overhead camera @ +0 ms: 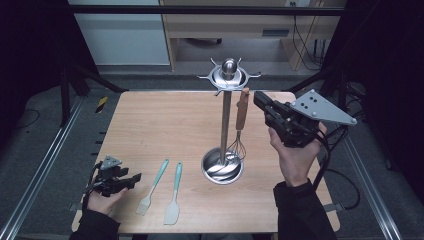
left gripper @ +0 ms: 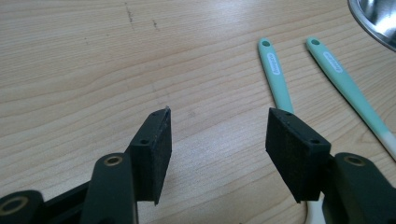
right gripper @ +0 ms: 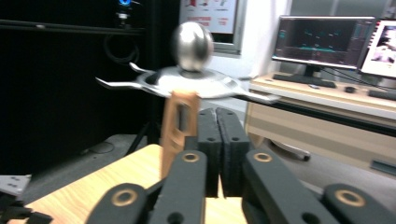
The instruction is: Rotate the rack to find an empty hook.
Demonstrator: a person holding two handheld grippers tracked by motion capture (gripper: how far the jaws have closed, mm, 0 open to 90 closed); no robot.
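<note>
step: hanging utensils on the rack (overhead camera: pixel 226 120) | whisk (overhead camera: pixel 240 125) is dangling off a hook by its wooden handle | right gripper (overhead camera: pixel 260 100) is sitting beside it, jaws closed on nothing | left gripper (overhead camera: pixel 134 180) is hovering open near the brush (overhead camera: pixel 152 188) and spatula (overhead camera: pixel 173 201) on the table (overhead camera: pixel 165 125) | next: I'm guessing I'm grabbing the brush.

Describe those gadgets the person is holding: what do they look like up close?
Both are black. The left gripper has two blocky fingers faced with dark textured pads, on arms with brass-coloured rivets. The right gripper carries a grey three-cornered plate with small holes, and a black cable trails from it. The person wears dark sleeves.
</note>
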